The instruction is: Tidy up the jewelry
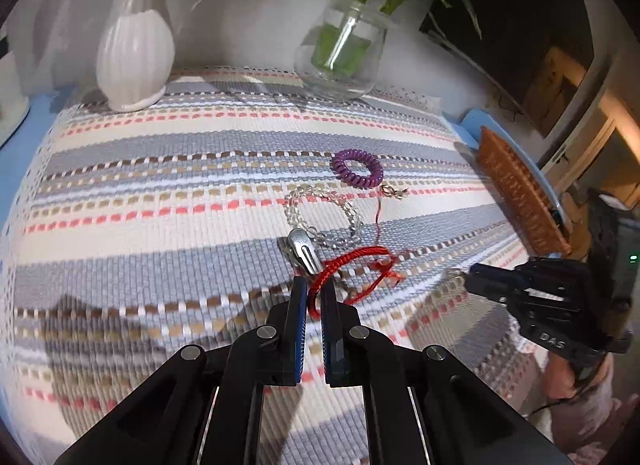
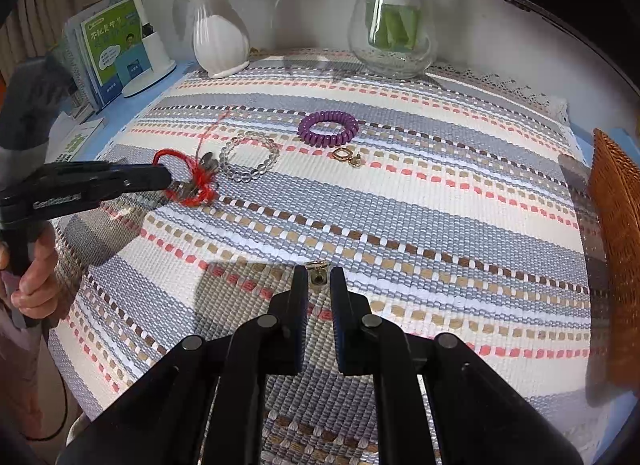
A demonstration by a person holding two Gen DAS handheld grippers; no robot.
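My left gripper (image 1: pixel 314 285) is shut on a red cord bracelet (image 1: pixel 352 265), which trails over the striped mat; it shows in the right wrist view (image 2: pixel 192 181) too. A silver hair clip (image 1: pixel 304 251) lies just ahead of it, touching a clear bead bracelet (image 1: pixel 320 213). A purple coil hair tie (image 1: pixel 356 168) and a small gold earring (image 1: pixel 394 191) lie farther back. My right gripper (image 2: pixel 318 277) is shut on a second small gold earring (image 2: pixel 318 271), low over the mat's near part. It also shows in the left wrist view (image 1: pixel 472 275).
A white ribbed vase (image 1: pixel 134 57) and a glass vase with green stems (image 1: pixel 344 53) stand at the mat's back edge. A brown woven basket (image 2: pixel 616 225) sits at the right edge. Books and a lamp base (image 2: pixel 148 73) stand at the back left.
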